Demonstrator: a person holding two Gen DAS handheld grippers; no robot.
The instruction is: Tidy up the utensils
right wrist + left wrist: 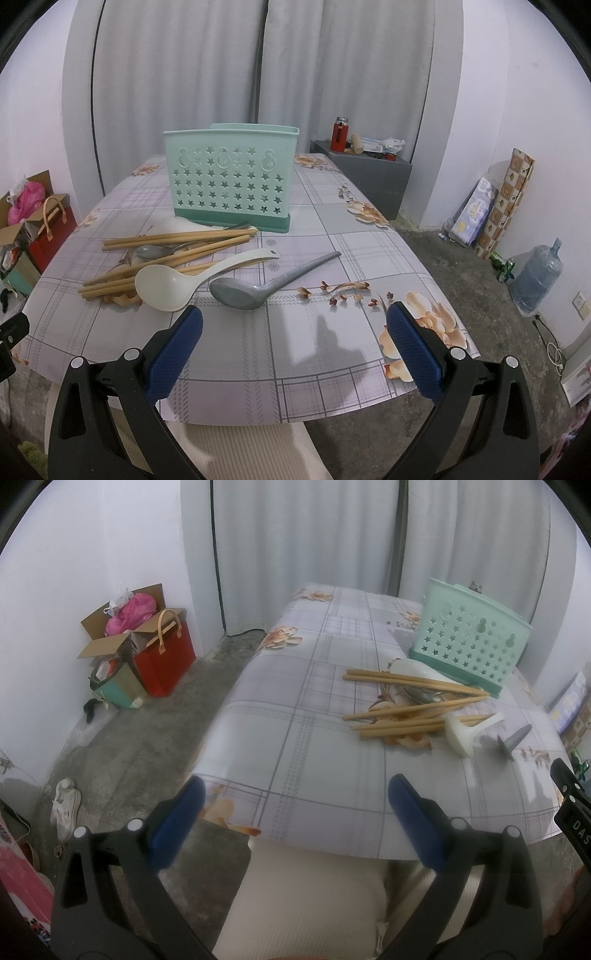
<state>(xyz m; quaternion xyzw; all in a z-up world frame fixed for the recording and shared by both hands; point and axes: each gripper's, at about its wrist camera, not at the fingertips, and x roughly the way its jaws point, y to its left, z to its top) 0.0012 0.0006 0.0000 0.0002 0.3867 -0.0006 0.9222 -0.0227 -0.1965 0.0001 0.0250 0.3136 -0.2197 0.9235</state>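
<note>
Both grippers hover off the near edge of the table w/ floral plaid vinyl cloth, nothing held. Left gripper: blue-padded fingers spread wide, empty. Right gripper: same, fingers wide apart, empty.

Utensils lie loose mid-table, none in the holder yet. Mint-green plastic utensil holder w/ star cutouts stands upright toward the far edge, behind the pile. Bamboo chopsticks scattered in a rough heap just in front of it, mostly running left-right. Small metal spoon sits among them. White plastic soup ladle rests partly on the chopsticks, bowl toward the near edge. Grey plastic soup spoon lies alone on the cloth just right of the ladle, apart from the heap.

Key relation: grey spoon is the nearest item to the right gripper, straight ahead and slightly left of ctr between its fingers, bowl end closest. Long axis runs diagonal, bowl near-left to handle tip far-right. In the left wrist view the whole pile sits off to the right, near the frame's right side, so left gripper is farther away and poorly lined up.

Judgement: task at start; right gripper likely takes grey spoon first. Finger line runs roughly left-right, so it needs only a slight wrist turn to close squarely across the handle.
</note>
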